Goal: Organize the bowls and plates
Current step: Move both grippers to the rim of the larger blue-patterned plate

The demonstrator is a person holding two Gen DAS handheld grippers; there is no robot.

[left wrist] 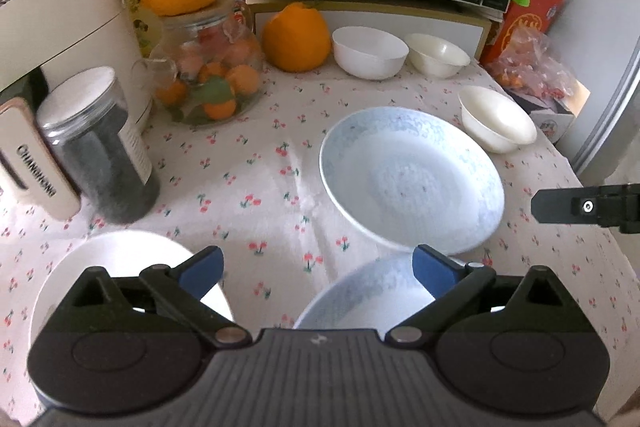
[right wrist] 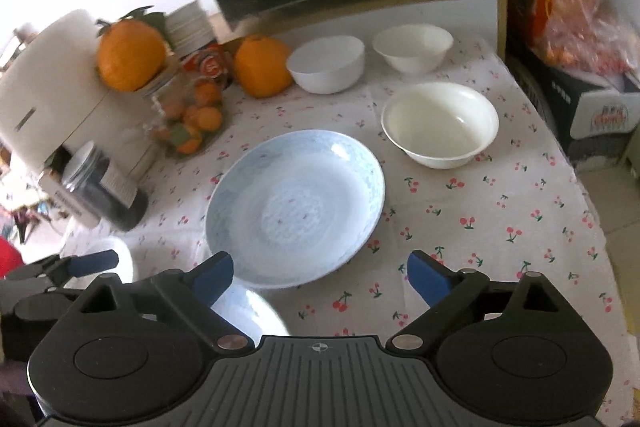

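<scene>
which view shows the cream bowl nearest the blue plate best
The right wrist view: the cream bowl sits nearly centred and close, its whole rim and inside showing, apart from the blue plate. In the left wrist view the same bowl is smaller, off to the right and tilted by the fisheye, though still unblocked.

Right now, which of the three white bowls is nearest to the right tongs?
The cream bowl standing alone beside the blue plate; the other two sit farther back by the orange.
</scene>
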